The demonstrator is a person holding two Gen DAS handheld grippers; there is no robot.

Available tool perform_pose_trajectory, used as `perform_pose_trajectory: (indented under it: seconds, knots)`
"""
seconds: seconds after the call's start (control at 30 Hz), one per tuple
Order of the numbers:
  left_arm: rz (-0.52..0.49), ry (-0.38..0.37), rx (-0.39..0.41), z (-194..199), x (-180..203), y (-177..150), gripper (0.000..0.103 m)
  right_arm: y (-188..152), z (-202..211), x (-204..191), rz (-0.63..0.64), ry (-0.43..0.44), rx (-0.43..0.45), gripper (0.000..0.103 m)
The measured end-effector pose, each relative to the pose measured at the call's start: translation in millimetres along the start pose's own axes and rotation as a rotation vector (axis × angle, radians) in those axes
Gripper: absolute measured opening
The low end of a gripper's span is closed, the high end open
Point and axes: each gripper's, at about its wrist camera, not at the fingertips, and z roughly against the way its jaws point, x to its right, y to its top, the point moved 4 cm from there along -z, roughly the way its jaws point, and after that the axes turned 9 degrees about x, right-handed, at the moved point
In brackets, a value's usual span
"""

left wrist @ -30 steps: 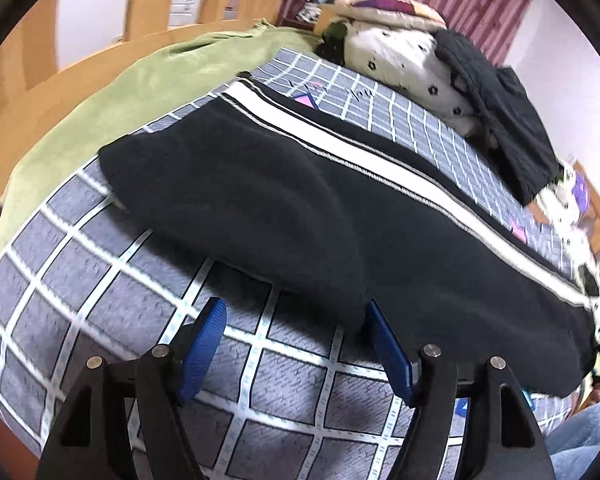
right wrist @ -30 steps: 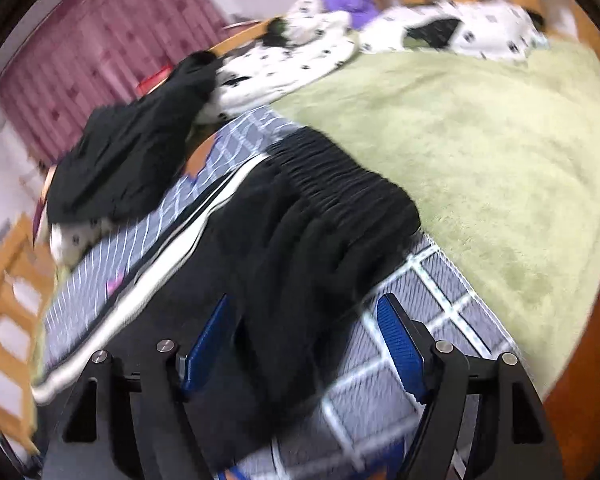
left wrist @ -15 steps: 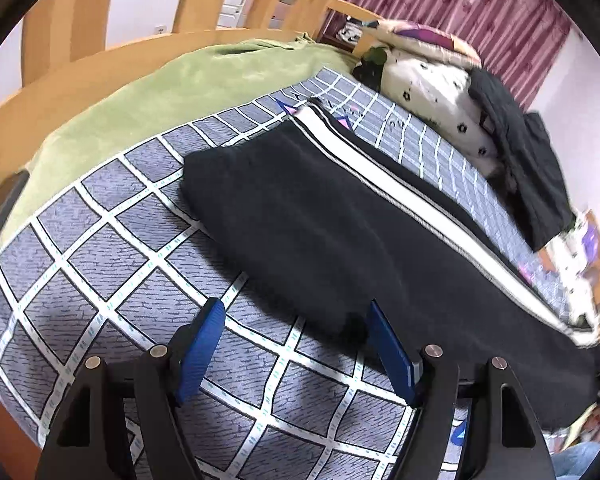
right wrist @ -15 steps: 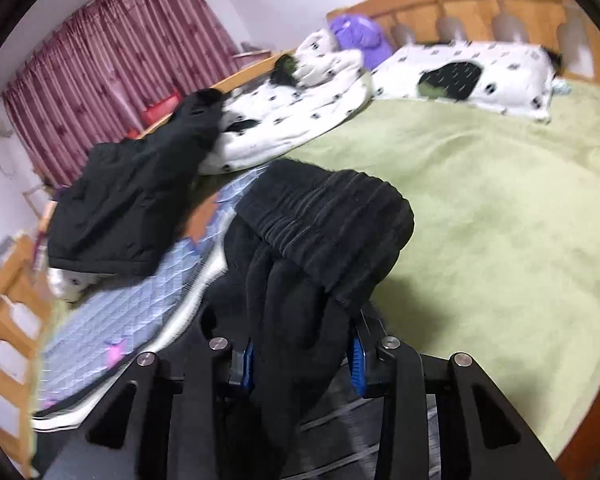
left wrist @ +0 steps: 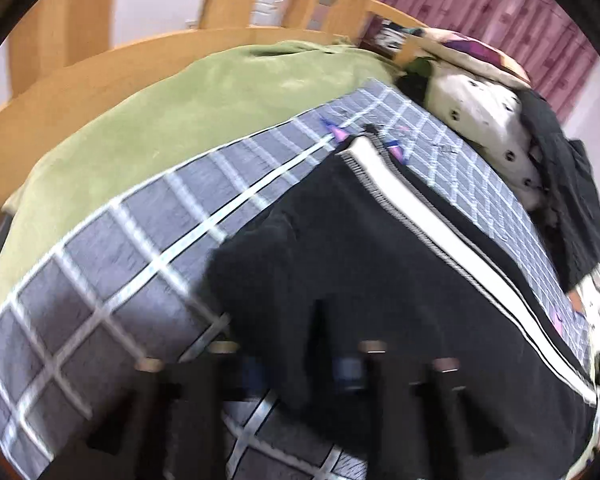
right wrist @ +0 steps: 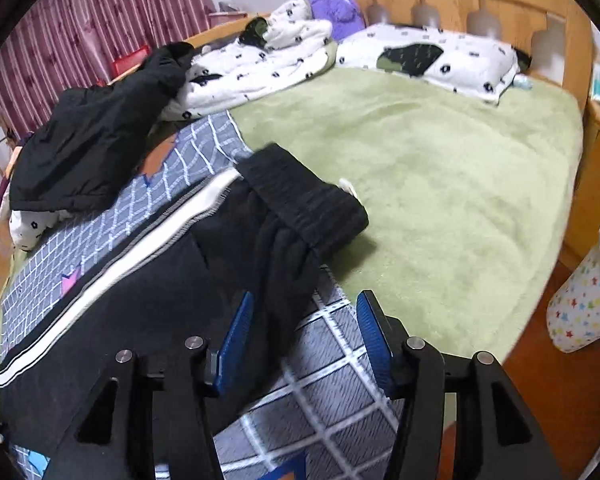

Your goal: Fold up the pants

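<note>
In the blurred left wrist view, the left gripper [left wrist: 300, 368] appears closed on the hem end of the black track pants [left wrist: 400, 272] lying on the checked blanket [left wrist: 112, 264]. In the right wrist view, the right gripper [right wrist: 304, 336] hangs wide open, holding nothing, near the waistband [right wrist: 304, 200]. Judged: grasp stage of the fold; the right jaws must close on the waist.

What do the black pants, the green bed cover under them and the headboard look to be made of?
Black pants: soft matte knit, probably fleece or jersey, with a ribbed elastic waistband and a white woven side stripe.
Green bed cover: plush, short-pile fabric, judging by its fuzzy, uneven sheen.
Headboard: light wood with a smooth, seemingly varnished finish.
</note>
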Motion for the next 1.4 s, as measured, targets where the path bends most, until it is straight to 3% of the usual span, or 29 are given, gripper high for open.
perform_pose_trajectory:
  seconds: [0.13, 0.23, 0.37, 0.5, 0.6, 0.73, 0.93, 1.03, 1.17, 1.27, 1.4]
  knots:
    - [-0.011, -0.089, 0.107, 27, -2, 26, 0.009, -3, 19, -25, 0.017, 0.028, 0.002, 0.054]
    - [0.002, -0.038, 0.015, 14, -9, 15, 0.009, -3, 24, -58, 0.043, 0.066, -0.003, 0.054]
    - [-0.061, 0.040, -0.078, 12, -17, 0, 0.031, -1, 34, -113, 0.084, 0.154, 0.009, 0.054]
    - [-0.139, 0.010, -0.048, 47, -9, 2, 0.044, 7, 46, -170, 0.201, 0.193, 0.046, 0.059]
    - [-0.207, -0.027, 0.046, 84, 13, 25, 0.059, 15, 56, -216, 0.297, 0.215, 0.091, 0.065]
    - [-0.217, -0.101, 0.134, 112, 54, 68, 0.065, 32, 60, -277, 0.360, 0.295, 0.113, 0.065]
    - [-0.219, -0.181, 0.114, 114, 143, 124, 0.068, 51, 60, -365, 0.342, 0.452, 0.100, 0.066]
    - [-0.186, -0.219, 0.121, 99, 170, 131, 0.077, 43, 56, -397, 0.374, 0.498, 0.091, 0.073]
    - [-0.160, -0.159, 0.122, 49, 169, 106, 0.078, 13, 31, -408, 0.498, 0.484, 0.089, 0.074]
    - [-0.269, -0.051, 0.068, 14, 161, 87, 0.076, -20, -4, -397, 0.616, 0.457, 0.053, 0.074]
    - [-0.391, 0.048, 0.149, -18, 148, 99, 0.077, -50, -40, -386, 0.754, 0.434, 0.019, 0.073]
